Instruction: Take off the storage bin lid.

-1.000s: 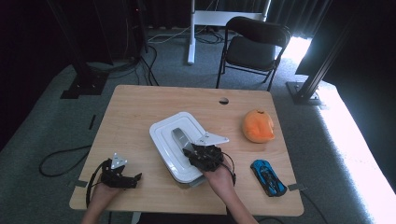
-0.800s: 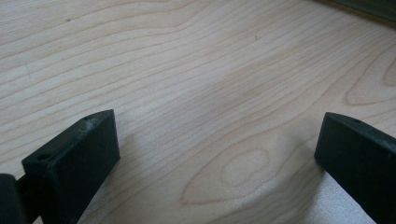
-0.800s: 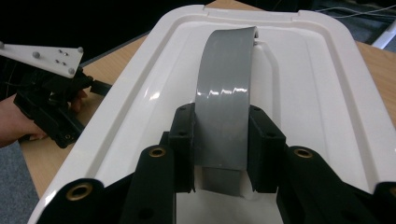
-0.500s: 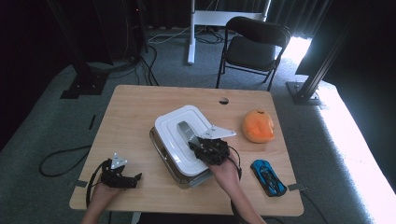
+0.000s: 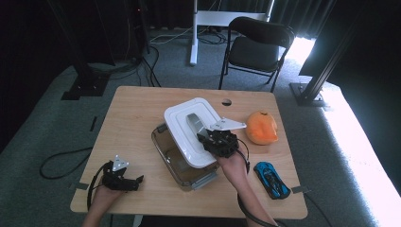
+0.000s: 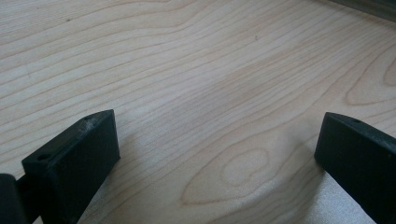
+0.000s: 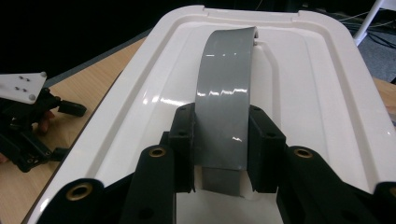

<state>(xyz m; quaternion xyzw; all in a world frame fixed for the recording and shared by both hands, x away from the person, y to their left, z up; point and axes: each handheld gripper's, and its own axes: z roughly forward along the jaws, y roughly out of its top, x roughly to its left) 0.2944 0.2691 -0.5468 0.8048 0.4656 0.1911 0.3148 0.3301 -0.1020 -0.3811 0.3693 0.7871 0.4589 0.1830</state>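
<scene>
Lid [image 5: 189,130] first: it is white, with a grey strap handle [image 7: 226,93] arched along its middle, and my right gripper [image 5: 218,141] has its jaws clamped on the two edges of that handle, as the right gripper view makes plain. A second ago the lid sat square on the clear container [image 5: 184,165]; half a second ago its near side had begun to come away; now it hangs above the container, tilted and shifted toward the far side of the table [image 5: 137,104], so the container's near corner and part of its brown-tinted inside lie open to the high view. I judge the seal is broken and the lid is free, which means the lifting step is nearly done and what I need next is a bare spot to set it down.

My left gripper [image 5: 124,178] rests on the table near the front left corner, well apart from the container, jaws apart with nothing but wood grain between them; it has not shifted across the three high views. To the right of the lid lies an orange pumpkin-like toy [image 5: 261,126], and nearer the front edge a blue toy car [image 5: 271,178], both untouched and just where they were.
</scene>
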